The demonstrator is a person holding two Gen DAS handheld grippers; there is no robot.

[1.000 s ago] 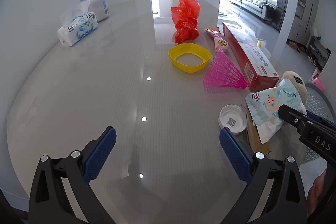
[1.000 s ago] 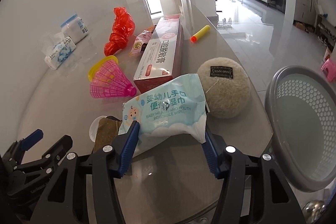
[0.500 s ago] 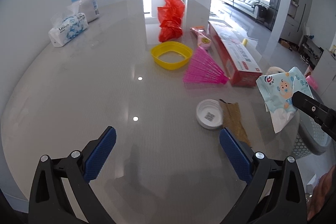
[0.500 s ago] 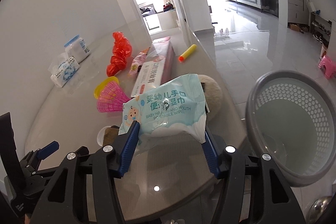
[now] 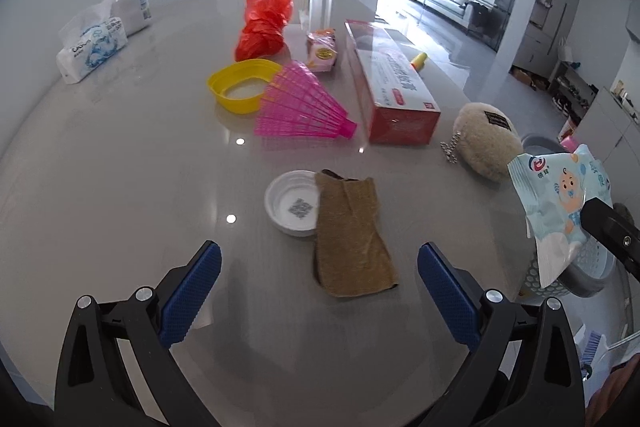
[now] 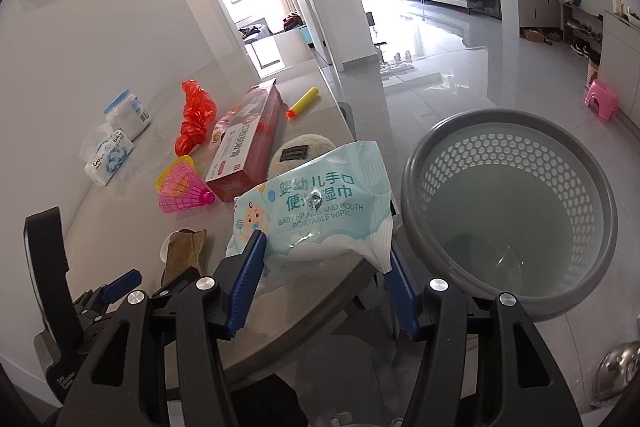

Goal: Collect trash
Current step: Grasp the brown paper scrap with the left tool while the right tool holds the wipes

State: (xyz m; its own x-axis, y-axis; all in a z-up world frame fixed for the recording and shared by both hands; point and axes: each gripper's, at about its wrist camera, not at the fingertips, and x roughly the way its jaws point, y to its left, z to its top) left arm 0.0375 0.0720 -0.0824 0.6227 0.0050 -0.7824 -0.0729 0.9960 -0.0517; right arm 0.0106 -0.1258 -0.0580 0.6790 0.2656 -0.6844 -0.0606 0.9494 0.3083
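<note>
My right gripper (image 6: 322, 263) is shut on a pale blue baby wipes packet (image 6: 316, 211), held in the air at the table's edge beside the grey perforated bin (image 6: 508, 211) on the floor. From the left wrist view the same packet (image 5: 556, 203) hangs at the far right above the bin (image 5: 580, 275). My left gripper (image 5: 320, 283) stands open over the table with nothing between its fingers. Just ahead of it lie a brown cloth scrap (image 5: 352, 239) and a white plastic lid (image 5: 292, 203).
On the grey table (image 5: 120, 187) lie a pink shuttlecock (image 5: 304, 107), yellow ring (image 5: 240, 87), red plastic bag (image 5: 266, 19), long red box (image 5: 392, 87), pink snack packet (image 5: 322, 51), beige plush ball (image 5: 486, 141), tissue pack (image 5: 92, 49) and jar (image 5: 128, 5). A pink stool (image 6: 602, 99) stands on the floor.
The right gripper lifted the wipes packet off the table and carried it right, toward the bin. The left gripper moved toward the brown cloth and white lid, which now sit closer.
</note>
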